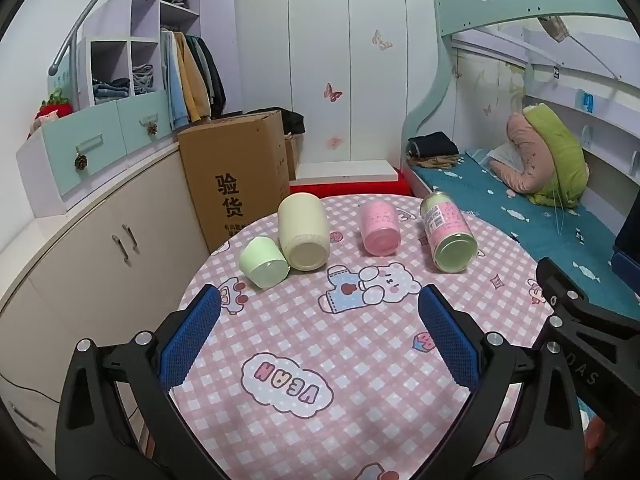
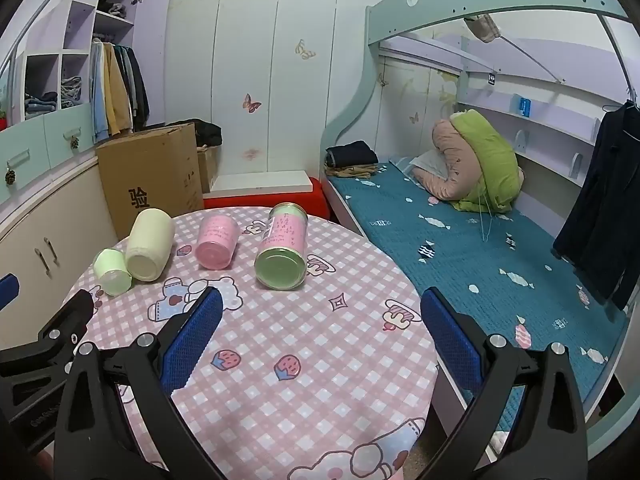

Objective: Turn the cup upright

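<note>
Green, cream, pink cups (image 1: 380, 229) lie toppled on the table (image 1: 320, 340) — left gripper (image 1: 320, 300) and right gripper (image 2: 322, 300) gape empty.

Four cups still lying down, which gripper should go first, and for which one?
Probably the right gripper: open, empty, the green-bottomed cup lies almost straight ahead of it. The left gripper, also open, faces the gap between cups.

**Colours and patterns**

The surface (image 1: 360, 360) is showing pink-white checks with cartoon bears. Cups are lying in light green (image 1: 264, 266), cream (image 1: 302, 236), pink (image 1: 379, 228) and green-pink (image 1: 448, 236). Tool pads (image 1: 188, 340) are showing blue.
</note>
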A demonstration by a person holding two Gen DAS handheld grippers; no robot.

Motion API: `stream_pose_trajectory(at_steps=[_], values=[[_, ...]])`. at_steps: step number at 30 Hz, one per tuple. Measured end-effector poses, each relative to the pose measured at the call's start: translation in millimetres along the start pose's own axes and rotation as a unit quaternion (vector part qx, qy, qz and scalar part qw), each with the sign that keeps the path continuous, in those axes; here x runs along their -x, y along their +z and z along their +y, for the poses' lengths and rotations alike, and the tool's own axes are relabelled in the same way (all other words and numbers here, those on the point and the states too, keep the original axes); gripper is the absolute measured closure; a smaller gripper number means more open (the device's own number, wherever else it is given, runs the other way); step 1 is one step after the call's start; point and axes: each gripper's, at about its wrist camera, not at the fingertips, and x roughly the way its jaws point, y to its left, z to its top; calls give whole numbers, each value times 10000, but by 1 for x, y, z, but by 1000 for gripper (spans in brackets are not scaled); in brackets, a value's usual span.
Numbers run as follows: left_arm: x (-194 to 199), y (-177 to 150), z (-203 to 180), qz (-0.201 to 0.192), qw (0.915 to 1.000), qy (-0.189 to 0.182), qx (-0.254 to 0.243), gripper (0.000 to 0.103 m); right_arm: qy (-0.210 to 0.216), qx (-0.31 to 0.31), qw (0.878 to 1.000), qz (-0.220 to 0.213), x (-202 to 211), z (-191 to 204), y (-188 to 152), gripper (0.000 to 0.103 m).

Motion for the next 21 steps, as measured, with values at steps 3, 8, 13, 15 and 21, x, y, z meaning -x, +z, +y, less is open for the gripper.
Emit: stream_pose_trajectory(at_steps=[3,8,13,15,21], values=[[0,0,0,-55,10000,2,15,5,-3,4,10000,-7,-2,-2,0,7],[-2,-1,-3,0,10000,18,17,5,-5,10,10000,0,-1,0,-1,7],[5,1,-1,-68,10000,-17,22,5,-4,7,10000,-11,-2,0,-1,7],[6,1,-1,-69,10000,-11,17,5,-6,8,10000,-11,-2,0,-1,7],[5,1,-1,-70,10000,-12,25,5,-11,-1,10000,-24,-4,0,1,7]])
